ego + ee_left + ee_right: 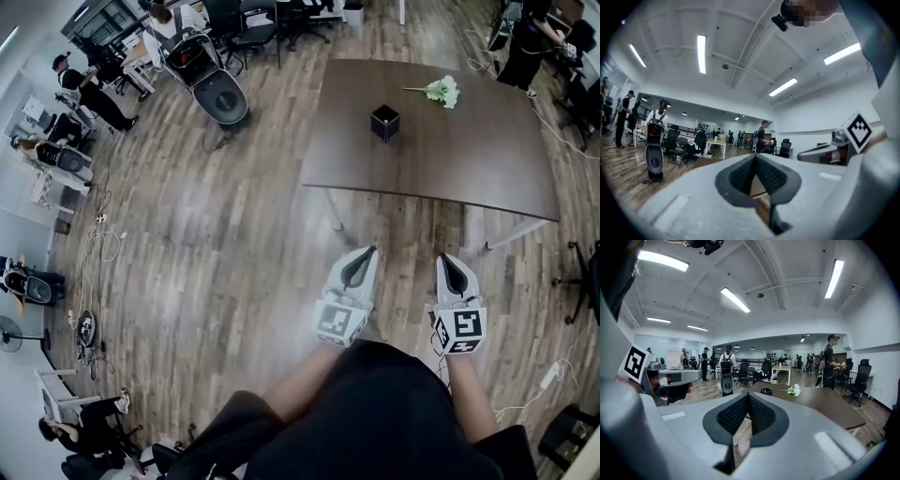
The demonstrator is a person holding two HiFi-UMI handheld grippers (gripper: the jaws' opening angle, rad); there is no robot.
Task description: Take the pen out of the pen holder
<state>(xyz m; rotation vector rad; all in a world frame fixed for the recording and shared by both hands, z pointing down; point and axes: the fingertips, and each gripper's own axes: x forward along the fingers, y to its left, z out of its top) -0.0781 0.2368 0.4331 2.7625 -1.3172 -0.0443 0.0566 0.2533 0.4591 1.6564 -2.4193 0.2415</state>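
A small black square pen holder (384,122) stands near the middle of a dark brown table (487,169); it also appears small and far off as the pen holder (766,391) in the right gripper view. I cannot make out a pen in it at this distance. My left gripper (371,251) and right gripper (442,259) are held side by side over the wooden floor, well short of the table's near edge. The left gripper (755,157) has its pads together with nothing between them. The right gripper (748,396) is likewise shut and empty.
A white-green artificial flower (439,91) lies on the table beyond the holder. Thin table legs (335,214) stand ahead of the grippers. Office chairs (221,94), cables (103,246) and several people (89,94) are around the room's edges.
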